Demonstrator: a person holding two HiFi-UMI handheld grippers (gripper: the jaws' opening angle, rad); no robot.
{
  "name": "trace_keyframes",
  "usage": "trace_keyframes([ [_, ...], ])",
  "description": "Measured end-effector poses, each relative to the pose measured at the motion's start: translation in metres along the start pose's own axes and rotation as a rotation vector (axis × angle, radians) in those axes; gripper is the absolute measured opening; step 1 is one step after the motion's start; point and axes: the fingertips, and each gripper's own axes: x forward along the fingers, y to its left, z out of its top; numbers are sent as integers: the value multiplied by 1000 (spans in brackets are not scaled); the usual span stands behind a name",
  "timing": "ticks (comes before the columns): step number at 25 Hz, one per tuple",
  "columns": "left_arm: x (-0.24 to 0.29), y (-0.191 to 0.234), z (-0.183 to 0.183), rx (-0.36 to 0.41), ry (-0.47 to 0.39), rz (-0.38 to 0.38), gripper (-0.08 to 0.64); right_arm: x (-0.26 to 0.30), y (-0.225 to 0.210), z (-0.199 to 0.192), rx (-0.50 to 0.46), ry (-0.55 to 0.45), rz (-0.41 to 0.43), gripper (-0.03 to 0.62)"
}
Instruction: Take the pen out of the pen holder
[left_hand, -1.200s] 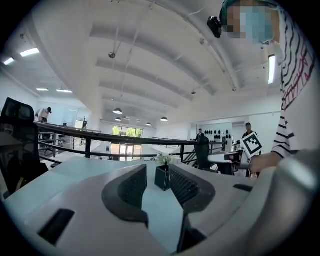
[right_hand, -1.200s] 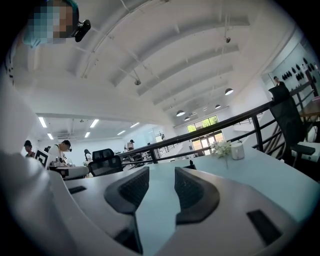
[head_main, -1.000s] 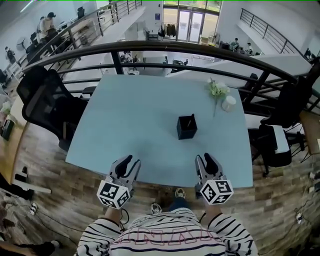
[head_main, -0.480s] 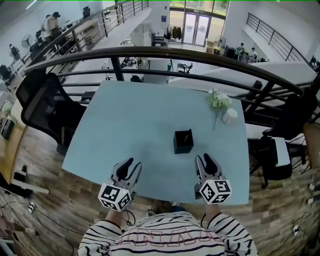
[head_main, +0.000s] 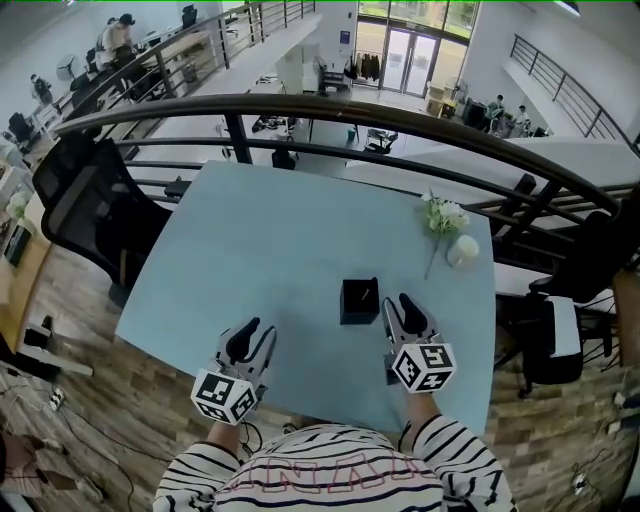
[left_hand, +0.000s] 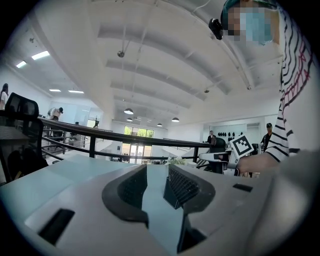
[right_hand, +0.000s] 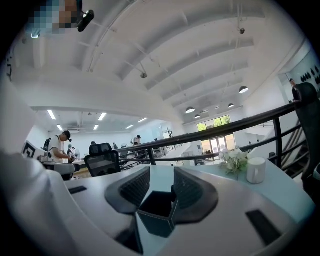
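A black square pen holder (head_main: 358, 301) stands on the pale blue table (head_main: 270, 240), near its front edge. A thin pen (head_main: 365, 293) leans inside it. My right gripper (head_main: 404, 307) hovers just right of the holder, almost level, and its jaws are closing. In the right gripper view the pen holder (right_hand: 156, 209) fills the gap low between the jaws of the right gripper (right_hand: 161, 176), with no pad pressing on it. My left gripper (head_main: 250, 335) is open over the table's front left, with nothing in it. Through the left gripper (left_hand: 156, 173) gap part of the pen holder (left_hand: 169, 196) shows farther off.
A white flower sprig (head_main: 441, 214) and a white cup (head_main: 462, 250) sit at the table's far right. A black railing (head_main: 400, 115) curves behind the table. Black office chairs (head_main: 90, 205) stand at the left and another chair (head_main: 545, 330) at the right.
Both grippers have moved forward over the table toward the pen holder. The right one, earlier at the table's front edge, now sits right beside the holder.
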Motion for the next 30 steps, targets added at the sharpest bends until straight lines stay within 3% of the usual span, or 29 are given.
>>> trace_keyframes([
  [11,9,11,-14,-16,51,94,114,73,-20,-34,-79,120,82,158],
  [21,15,18,-20,-22,92,122,114,107,-30,-61,-100,203,95,153],
  [30,21,17,-23,-28,100,107,114,111,-29,-72,-127,230,87,67],
])
